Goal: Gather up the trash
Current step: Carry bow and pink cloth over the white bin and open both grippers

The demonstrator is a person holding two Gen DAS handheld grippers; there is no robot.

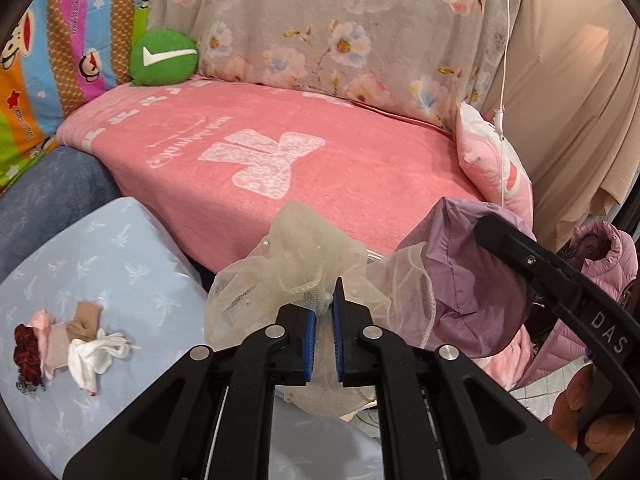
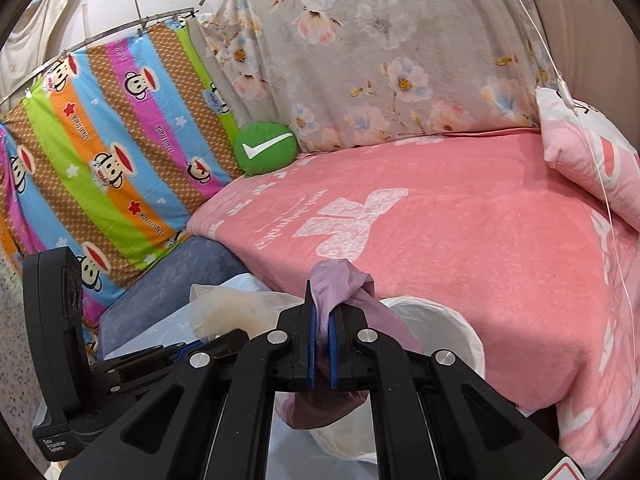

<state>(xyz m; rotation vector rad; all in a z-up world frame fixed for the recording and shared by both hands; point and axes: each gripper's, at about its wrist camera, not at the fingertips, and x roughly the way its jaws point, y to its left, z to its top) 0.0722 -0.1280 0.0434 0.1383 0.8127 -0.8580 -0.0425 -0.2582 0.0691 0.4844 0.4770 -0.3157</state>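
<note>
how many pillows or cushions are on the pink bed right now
2 in view: a round green cushion with a white tick at the far left corner of the pink blanket, and a pink-and-white pillow at its right edge. Others may be hidden outside the frames.

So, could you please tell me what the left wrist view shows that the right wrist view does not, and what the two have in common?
Only the left wrist view shows the small pile of crumpled white, pink and dark red scraps on the pale blue patterned cushion, plus the left gripper shut on cream mesh fabric.

Only the right wrist view shows the curved metal hanging rail and the right gripper shut on thin lilac plastic.

Both show the pink bow-print blanket and the round green cushion with a white tick.
</note>
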